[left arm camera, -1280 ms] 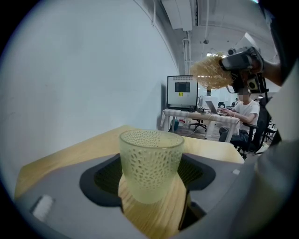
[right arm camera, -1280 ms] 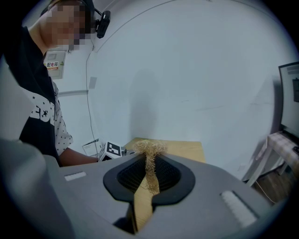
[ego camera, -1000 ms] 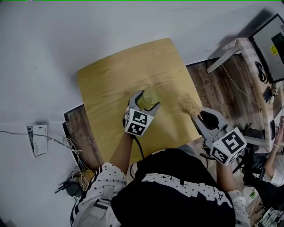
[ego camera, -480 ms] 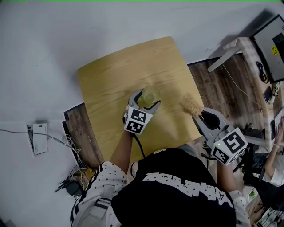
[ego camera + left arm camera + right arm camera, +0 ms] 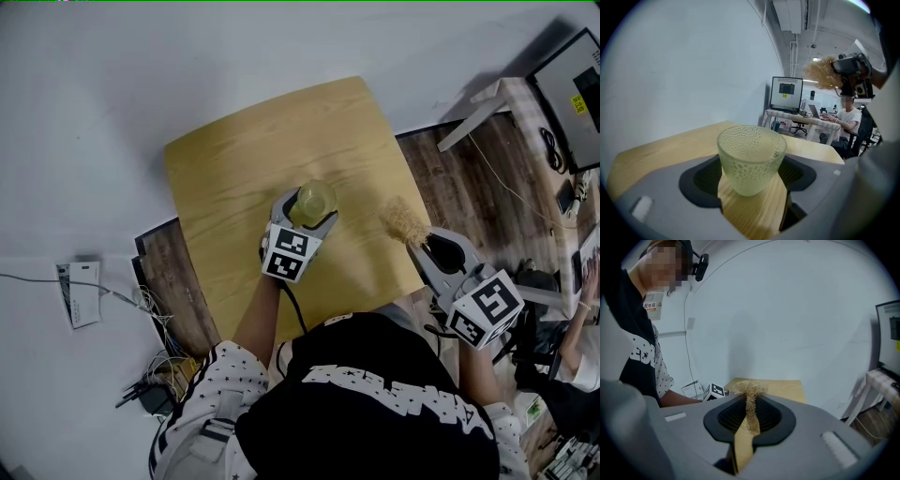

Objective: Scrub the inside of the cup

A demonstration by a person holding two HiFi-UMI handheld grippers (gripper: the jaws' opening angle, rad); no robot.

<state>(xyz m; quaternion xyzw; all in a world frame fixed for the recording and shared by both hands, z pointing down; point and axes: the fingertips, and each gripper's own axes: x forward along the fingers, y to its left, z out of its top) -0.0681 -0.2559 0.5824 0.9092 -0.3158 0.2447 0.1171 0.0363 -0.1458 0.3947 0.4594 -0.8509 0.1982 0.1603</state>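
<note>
A pale green, dimpled glass cup (image 5: 316, 199) stands upright over the middle of the small wooden table (image 5: 234, 159). My left gripper (image 5: 307, 214) is shut on its sides. In the left gripper view the cup (image 5: 751, 157) fills the gap between the dark pads of that gripper (image 5: 751, 176), and its inside looks empty. My right gripper (image 5: 419, 239) hovers off the table's right edge, shut on a tan fibrous scrubber (image 5: 402, 221). The scrubber (image 5: 750, 397) sticks out between the jaws of that gripper (image 5: 749, 420). It also shows at the upper right of the left gripper view, scrubber (image 5: 820, 72).
A white box and a tangle of cables (image 5: 89, 295) lie on the floor at the left. A white desk with a monitor (image 5: 567, 89) stands at the upper right on dark wood flooring (image 5: 469, 187). A seated person (image 5: 848, 117) is behind that.
My left gripper and the cup have shifted slightly farther across the table. The right gripper with the scrubber has hardly moved.
</note>
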